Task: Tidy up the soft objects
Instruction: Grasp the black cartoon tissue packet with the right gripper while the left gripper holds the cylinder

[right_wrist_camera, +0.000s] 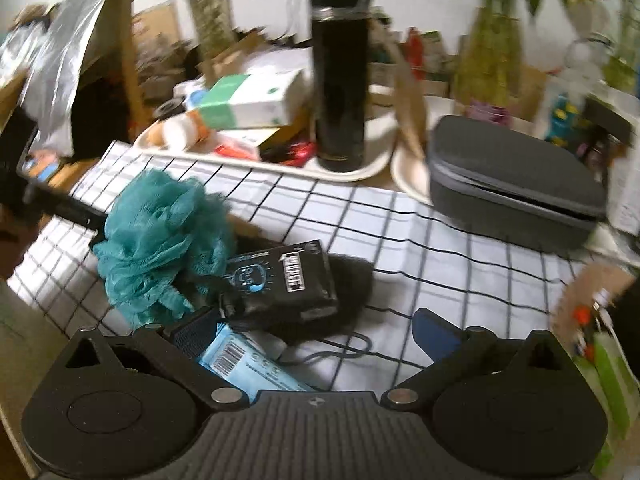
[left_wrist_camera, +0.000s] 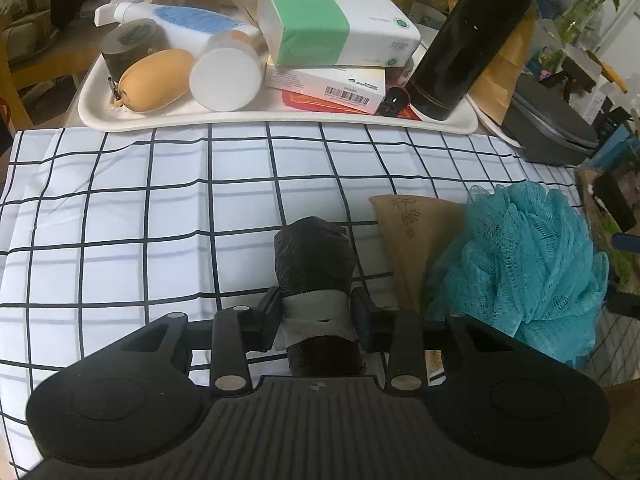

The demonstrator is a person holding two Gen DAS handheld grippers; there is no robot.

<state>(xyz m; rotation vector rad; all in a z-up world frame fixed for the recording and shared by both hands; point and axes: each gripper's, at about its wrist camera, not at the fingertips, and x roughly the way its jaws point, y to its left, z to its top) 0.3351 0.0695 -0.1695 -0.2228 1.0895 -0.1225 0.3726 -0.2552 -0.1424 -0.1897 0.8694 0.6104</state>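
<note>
My left gripper [left_wrist_camera: 316,308] is shut on a black roll [left_wrist_camera: 314,252] with a grey paper band, held just over the checked cloth [left_wrist_camera: 160,208]. To its right lie a teal mesh bath puff [left_wrist_camera: 520,268] and a brown pouch [left_wrist_camera: 420,232]. In the blurred right wrist view my right gripper [right_wrist_camera: 316,334] stands open above the cloth. The bath puff [right_wrist_camera: 160,240] sits ahead on its left. A black printed box [right_wrist_camera: 280,276] rests on a dark fuzzy round thing [right_wrist_camera: 352,280], and a light blue packet [right_wrist_camera: 248,364] lies by the left finger.
A white tray [left_wrist_camera: 280,120] at the back carries a tissue pack [left_wrist_camera: 336,24], a tan pouch [left_wrist_camera: 156,80], a white jar [left_wrist_camera: 226,80], a lotion bottle, boxes and a tall black flask [left_wrist_camera: 468,40]. A grey zip case [right_wrist_camera: 512,188] lies at back right. Plants stand behind.
</note>
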